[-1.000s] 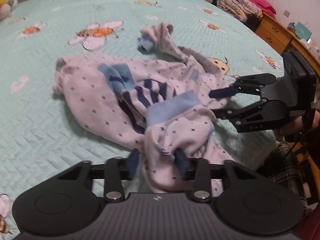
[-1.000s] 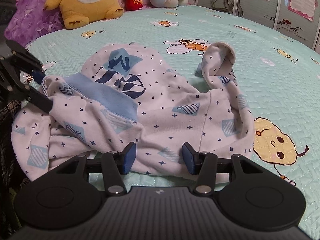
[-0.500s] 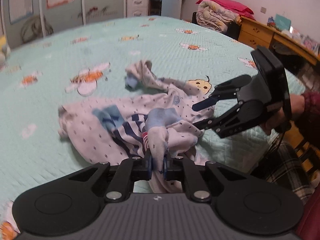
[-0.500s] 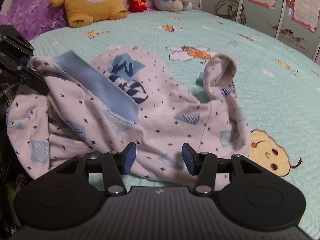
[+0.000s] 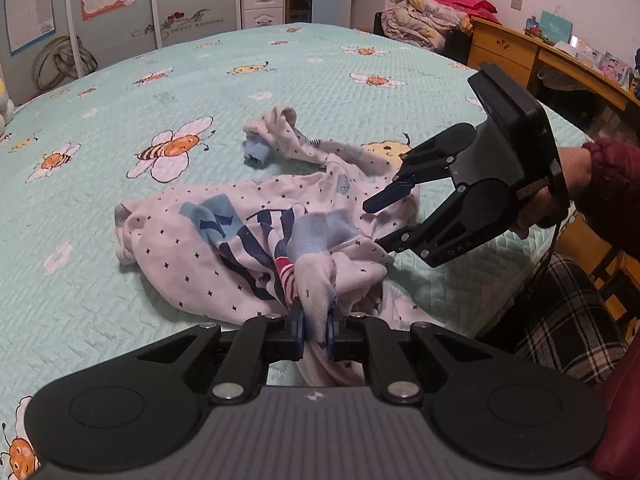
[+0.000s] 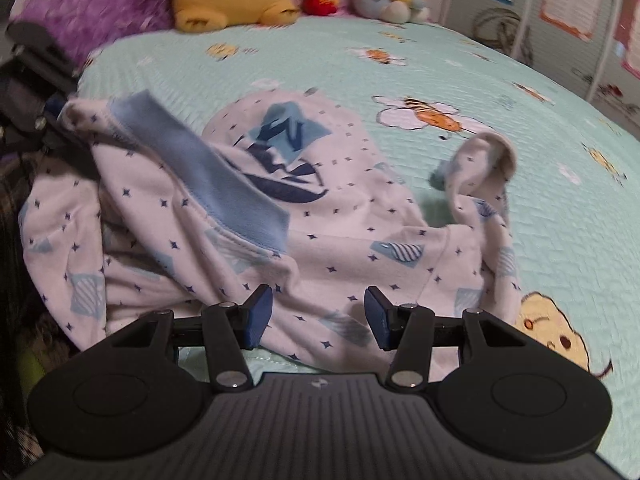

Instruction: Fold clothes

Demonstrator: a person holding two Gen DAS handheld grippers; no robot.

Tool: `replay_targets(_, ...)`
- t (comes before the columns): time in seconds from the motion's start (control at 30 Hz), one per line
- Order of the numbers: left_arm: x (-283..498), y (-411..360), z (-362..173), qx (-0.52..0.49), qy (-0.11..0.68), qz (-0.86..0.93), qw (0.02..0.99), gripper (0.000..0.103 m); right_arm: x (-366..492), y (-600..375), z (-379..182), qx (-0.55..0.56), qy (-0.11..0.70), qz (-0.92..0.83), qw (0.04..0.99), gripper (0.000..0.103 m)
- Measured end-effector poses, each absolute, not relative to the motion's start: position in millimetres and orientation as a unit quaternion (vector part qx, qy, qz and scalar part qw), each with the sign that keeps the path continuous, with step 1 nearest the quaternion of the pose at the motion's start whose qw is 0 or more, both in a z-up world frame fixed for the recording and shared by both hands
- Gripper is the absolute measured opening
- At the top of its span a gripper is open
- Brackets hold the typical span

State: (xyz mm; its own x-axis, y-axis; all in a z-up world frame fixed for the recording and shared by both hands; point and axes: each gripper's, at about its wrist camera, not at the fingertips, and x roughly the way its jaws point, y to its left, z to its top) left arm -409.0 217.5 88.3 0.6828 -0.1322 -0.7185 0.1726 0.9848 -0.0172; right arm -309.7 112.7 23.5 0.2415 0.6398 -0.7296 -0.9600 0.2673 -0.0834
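Nearest my left camera, the left hand-held gripper point(image 5: 316, 330) was clamped on a bunched fold of the garment point(image 5: 224, 240), a small white top with dark star dots and a pale blue band; the blue pads pressed the cloth from both sides. I judged it light, soft and limp, likely to sag and drag wherever it went unsupported, so an edge such as the blue band point(image 6: 208, 168) or a hem seemed the best place to hold. The right hand-held gripper point(image 6: 318, 316) hovered with its jaws about half apart over the near edge of the cloth, gripping nothing; whether the pads brushed the fabric I could not tell. Beyond, the rest of the garment lay crumpled on the green bed point(image 5: 120, 92), one sleeve point(image 5: 280, 136) curled farther off.
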Motion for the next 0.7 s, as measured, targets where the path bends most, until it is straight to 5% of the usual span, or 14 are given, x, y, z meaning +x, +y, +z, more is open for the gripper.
replay_targets(0.13,-407.8,217.7,82.7,0.028,0.397,-0.082,0.914,0.009,-312.7,119.7,20.1,-0.291,0.302,0.548,0.724,0.047)
replay_targets(0.47,-407.8,219.8,77.1,0.024,0.405,-0.076,0.911,0.009,-333.3,122.9,17.7,-0.301,0.289,0.540,0.731,0.012)
replay_targets(0.7,-407.0,223.1,73.0,0.010,0.415,-0.064,0.908,0.010,-342.7,118.0,14.9,-0.275,0.286,0.510,0.763,0.008)
